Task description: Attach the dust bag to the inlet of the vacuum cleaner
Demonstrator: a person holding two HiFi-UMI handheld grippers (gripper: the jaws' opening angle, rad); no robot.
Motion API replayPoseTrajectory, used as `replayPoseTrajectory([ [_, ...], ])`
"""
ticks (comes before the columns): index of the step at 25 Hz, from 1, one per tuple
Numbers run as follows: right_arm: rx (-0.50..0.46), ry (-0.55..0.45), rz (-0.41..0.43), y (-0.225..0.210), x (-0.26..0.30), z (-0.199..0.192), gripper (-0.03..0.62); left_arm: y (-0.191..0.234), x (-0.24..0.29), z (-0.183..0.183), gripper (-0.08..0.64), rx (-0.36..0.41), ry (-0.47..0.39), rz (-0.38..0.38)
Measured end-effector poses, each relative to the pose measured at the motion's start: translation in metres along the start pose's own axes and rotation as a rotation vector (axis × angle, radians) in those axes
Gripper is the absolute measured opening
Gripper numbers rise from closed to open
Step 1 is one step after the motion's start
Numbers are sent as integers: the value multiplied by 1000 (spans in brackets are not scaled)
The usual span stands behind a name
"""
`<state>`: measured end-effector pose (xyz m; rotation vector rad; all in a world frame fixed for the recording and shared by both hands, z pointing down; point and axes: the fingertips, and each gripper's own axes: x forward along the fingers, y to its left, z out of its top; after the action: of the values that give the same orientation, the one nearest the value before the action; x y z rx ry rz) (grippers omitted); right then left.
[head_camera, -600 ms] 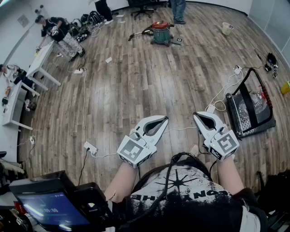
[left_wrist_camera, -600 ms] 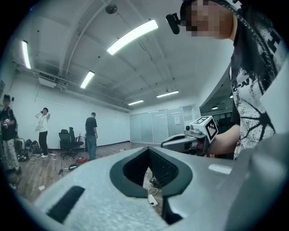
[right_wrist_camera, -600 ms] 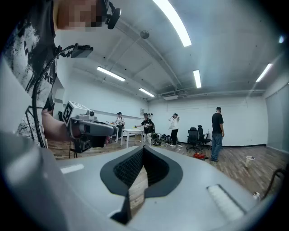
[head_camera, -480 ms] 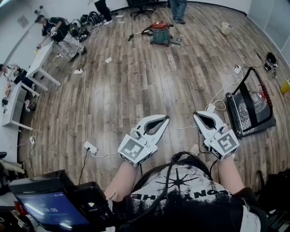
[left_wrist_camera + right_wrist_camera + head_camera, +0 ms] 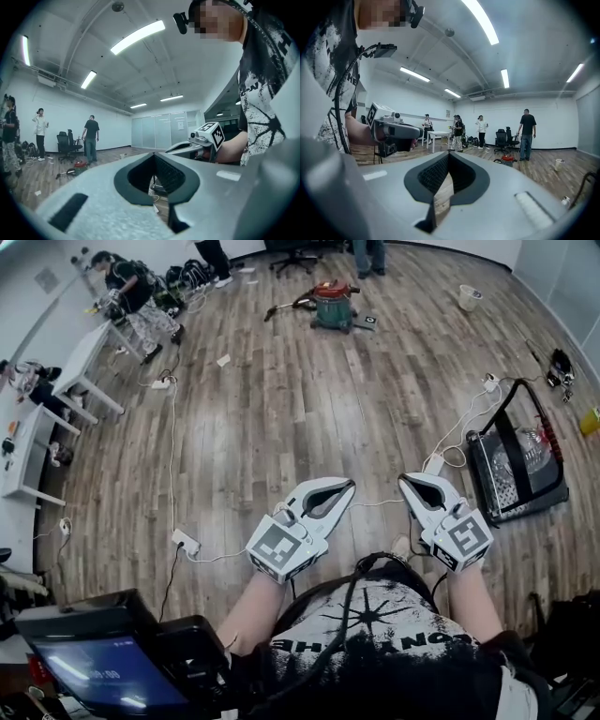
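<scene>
A red and green vacuum cleaner [image 5: 330,304] stands far off on the wood floor, near the top of the head view. It shows small in the left gripper view [image 5: 78,165] and in the right gripper view [image 5: 507,159]. I see no dust bag that I can tell. My left gripper [image 5: 349,486] is held level in front of my body, shut with nothing in it [image 5: 153,153]. Beside it to the right, my right gripper [image 5: 405,480] is also shut and empty [image 5: 448,153]. Both are far from the vacuum cleaner.
A black framed stand [image 5: 516,465] with cables lies on the floor at the right. A power strip [image 5: 186,544] and its cord run along the left. White tables [image 5: 89,362] and people stand at the far left; a white bucket [image 5: 470,298] sits at the far right.
Both grippers stay shut and almost in place, the left a touch further right. The person by the far-left tables has moved to the right.
</scene>
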<state>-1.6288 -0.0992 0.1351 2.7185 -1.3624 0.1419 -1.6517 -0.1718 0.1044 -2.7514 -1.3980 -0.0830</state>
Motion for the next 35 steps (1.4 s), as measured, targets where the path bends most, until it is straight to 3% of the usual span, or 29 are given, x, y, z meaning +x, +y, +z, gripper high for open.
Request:
replayPoseTrajectory([
  [10, 43, -28, 37, 9, 3, -1, 8, -3, -3, -7, -3, -10, -6, 1],
  [23, 53, -8, -21, 4, -8, -4, 8, -6, 0, -24, -2, -65, -15, -31],
  [35, 67, 8, -9, -81, 8, -16, 8, 25, 71, -36, -3, -94, 22, -24],
])
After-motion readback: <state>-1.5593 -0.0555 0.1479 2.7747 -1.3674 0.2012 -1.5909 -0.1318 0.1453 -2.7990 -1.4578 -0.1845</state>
